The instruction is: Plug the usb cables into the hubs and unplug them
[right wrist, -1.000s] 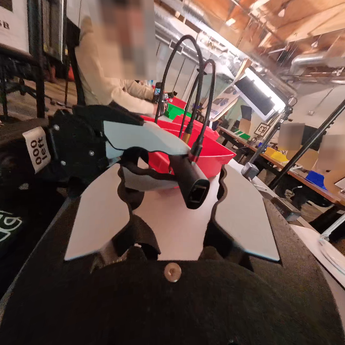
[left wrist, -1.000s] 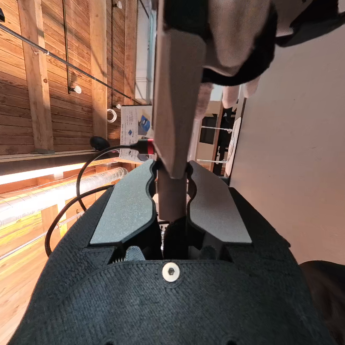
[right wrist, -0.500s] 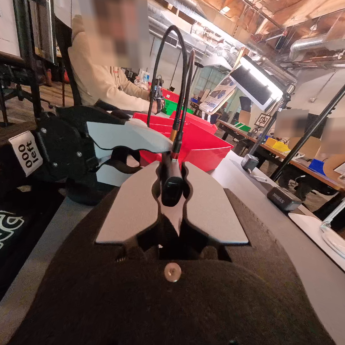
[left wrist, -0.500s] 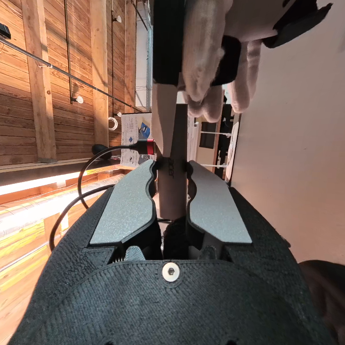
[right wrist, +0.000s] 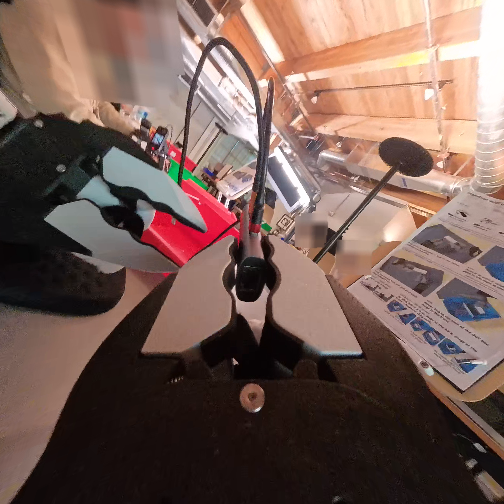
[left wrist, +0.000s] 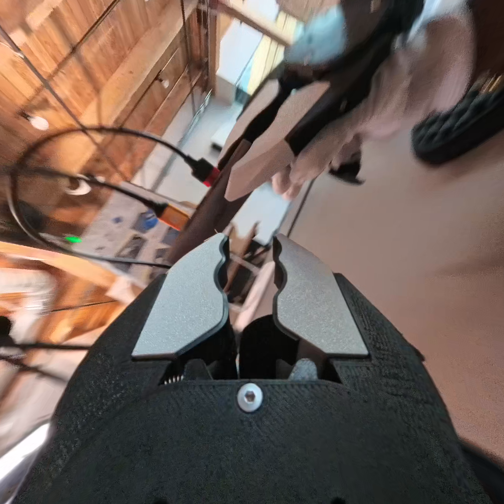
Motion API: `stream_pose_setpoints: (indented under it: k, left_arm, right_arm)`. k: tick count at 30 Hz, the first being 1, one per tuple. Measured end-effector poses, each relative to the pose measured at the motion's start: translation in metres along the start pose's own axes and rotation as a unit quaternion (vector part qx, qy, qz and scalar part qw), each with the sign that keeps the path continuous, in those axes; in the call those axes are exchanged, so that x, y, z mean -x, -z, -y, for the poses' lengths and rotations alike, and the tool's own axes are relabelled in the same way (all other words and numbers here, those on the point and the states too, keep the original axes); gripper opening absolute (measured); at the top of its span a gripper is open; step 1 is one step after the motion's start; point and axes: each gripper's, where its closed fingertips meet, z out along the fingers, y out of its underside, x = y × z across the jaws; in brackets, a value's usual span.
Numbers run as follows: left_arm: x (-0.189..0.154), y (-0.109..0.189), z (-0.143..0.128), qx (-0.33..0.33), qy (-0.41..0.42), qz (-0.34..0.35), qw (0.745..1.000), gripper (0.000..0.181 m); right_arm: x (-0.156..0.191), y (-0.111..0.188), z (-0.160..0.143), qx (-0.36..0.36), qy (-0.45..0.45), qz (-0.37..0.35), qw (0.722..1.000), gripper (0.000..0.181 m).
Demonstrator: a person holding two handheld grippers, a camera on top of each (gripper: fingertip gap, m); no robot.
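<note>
The left gripper now stands with its jaws apart around nothing, having let go of the dark USB hub it clamped a moment ago. Two black cables stay plugged into the hub, one by a red-collared plug, one by an orange plug. The right gripper pinches that one hub, apparently near its end port.
</note>
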Motion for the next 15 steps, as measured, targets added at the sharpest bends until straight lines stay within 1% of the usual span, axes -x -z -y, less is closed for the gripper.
stream_pose_setpoints:
  k: [1,2,3,4,6,8,9,10,13,15]
  left_arm:
    - [-0.002,0.001,0.006,-0.029,0.058,-0.026,0.998,0.029]
    - [-0.005,0.002,0.013,-0.058,0.121,-0.057,0.989,0.030]
    - [-0.007,0.002,0.018,-0.086,0.186,-0.089,0.975,0.030]
    - [-0.006,0.003,0.023,-0.110,0.252,-0.112,0.955,0.032]
    - [-0.002,0.003,0.028,-0.151,0.381,-0.146,0.900,0.040]
    - [0.002,0.004,0.032,-0.191,0.474,-0.181,0.841,0.046]
    - [0.004,0.004,0.031,-0.197,0.503,-0.187,0.820,0.047]
    - [0.006,0.004,0.030,-0.202,0.518,-0.188,0.810,0.047]
    - [0.011,0.009,0.035,-0.231,0.514,-0.181,0.806,0.046]
    - [0.010,0.011,0.039,-0.243,0.520,-0.185,0.798,0.043]
  right_arm:
    - [-0.005,0.003,0.006,-0.021,-0.019,-0.007,1.000,0.017]
    - [-0.009,0.005,0.012,-0.045,-0.044,-0.010,0.998,0.017]
    - [-0.012,0.008,0.018,-0.070,-0.073,-0.008,0.995,0.017]
    - [-0.015,0.011,0.023,-0.093,-0.103,-0.006,0.990,0.017]
    - [-0.018,0.015,0.031,-0.130,-0.158,0.011,0.979,0.017]
    - [-0.014,0.017,0.037,-0.158,-0.215,0.051,0.962,0.017]
    - [-0.010,0.016,0.039,-0.167,-0.239,0.073,0.954,0.017]
    - [-0.005,0.015,0.040,-0.168,-0.257,0.094,0.947,0.017]
    - [0.014,0.009,0.036,-0.139,-0.283,0.150,0.937,0.017]
    - [0.028,0.006,0.032,-0.116,-0.283,0.179,0.935,0.017]
